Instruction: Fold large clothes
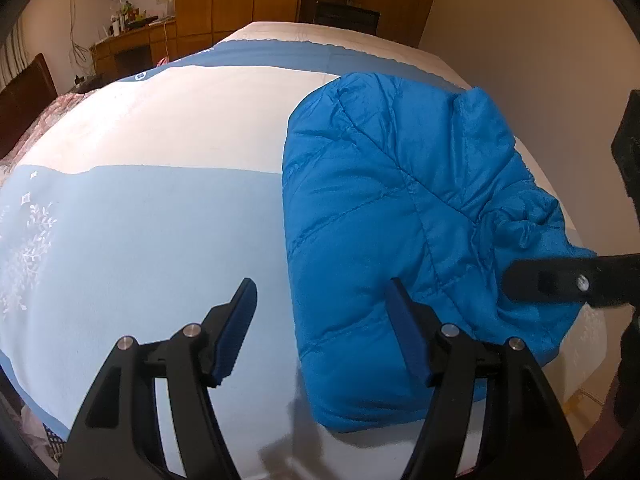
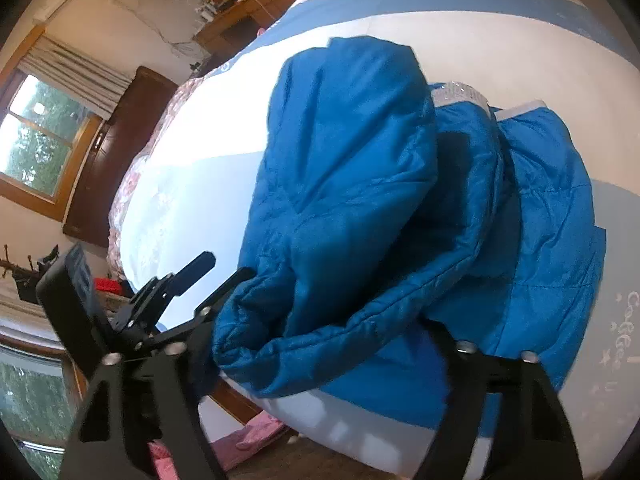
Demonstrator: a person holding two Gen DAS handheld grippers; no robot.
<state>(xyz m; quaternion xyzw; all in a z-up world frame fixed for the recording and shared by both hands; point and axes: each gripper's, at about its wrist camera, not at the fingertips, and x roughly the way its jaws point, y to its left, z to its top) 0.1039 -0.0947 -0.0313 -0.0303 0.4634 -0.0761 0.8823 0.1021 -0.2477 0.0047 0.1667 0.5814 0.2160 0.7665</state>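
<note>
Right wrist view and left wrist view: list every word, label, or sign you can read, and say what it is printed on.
"Coffee": white script on the bedspread, right edge of the right wrist view, letters distorted, so the reading is uncertain.
Round white emblem on the bedspread's dark blue band, left wrist view: too small to read.
Blue jacket: no readable text.

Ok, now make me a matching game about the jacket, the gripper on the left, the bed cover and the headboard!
Things:
1. jacket
2. left gripper
3. bed cover
4. headboard

Colour or state:
a. dark brown wood
b. light blue and white
c. jaws open
d. bright blue and puffy

Pairs: 1-d, 2-c, 3-b, 4-a
</note>
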